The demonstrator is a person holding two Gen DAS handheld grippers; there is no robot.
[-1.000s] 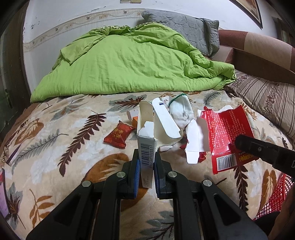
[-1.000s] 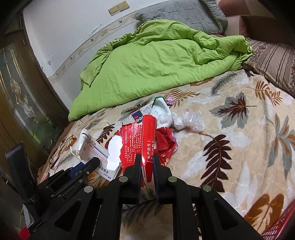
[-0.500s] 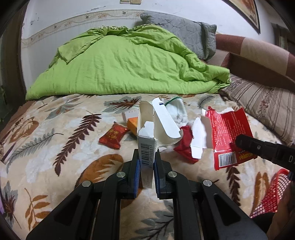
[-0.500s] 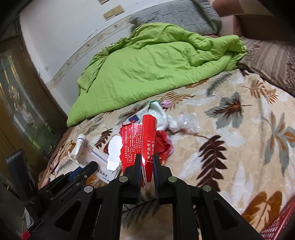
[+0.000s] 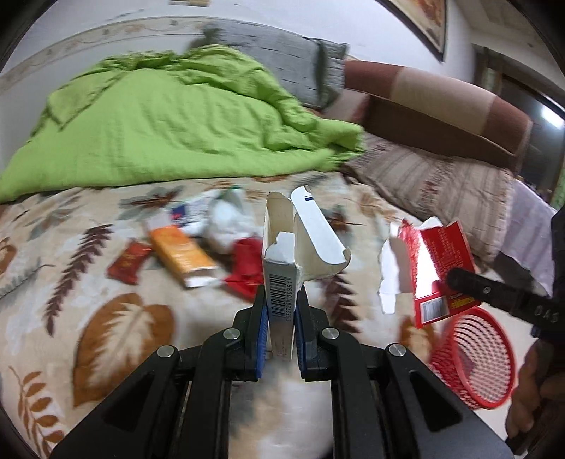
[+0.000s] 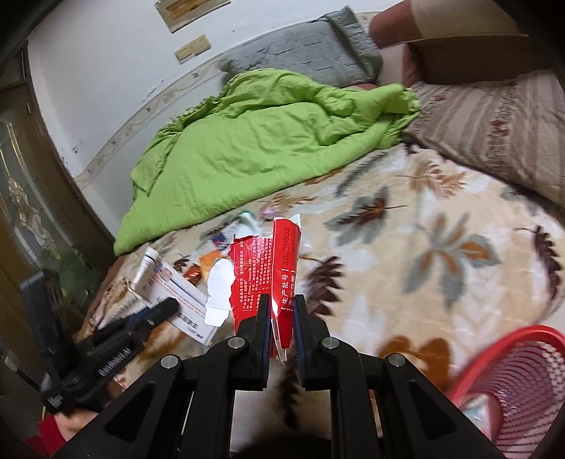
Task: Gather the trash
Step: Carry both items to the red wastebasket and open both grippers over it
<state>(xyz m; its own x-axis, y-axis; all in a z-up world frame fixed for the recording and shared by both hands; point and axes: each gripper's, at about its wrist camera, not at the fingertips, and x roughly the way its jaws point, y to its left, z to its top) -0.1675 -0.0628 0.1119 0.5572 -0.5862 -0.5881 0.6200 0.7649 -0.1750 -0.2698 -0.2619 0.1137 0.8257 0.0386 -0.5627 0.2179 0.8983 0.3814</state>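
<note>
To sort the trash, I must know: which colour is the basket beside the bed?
Red, with a mesh wall; the basket shows best in the left wrist view.

A leaf-patterned blanket (image 5: 116, 325) is covering the bed; a green duvet (image 5: 169, 130) is lying bunched at ten o'clock, a grey pillow (image 5: 282, 60) is leaning on the white wall (image 5: 106, 14) at twelve, striped cushions (image 5: 441, 183) at two.
</note>
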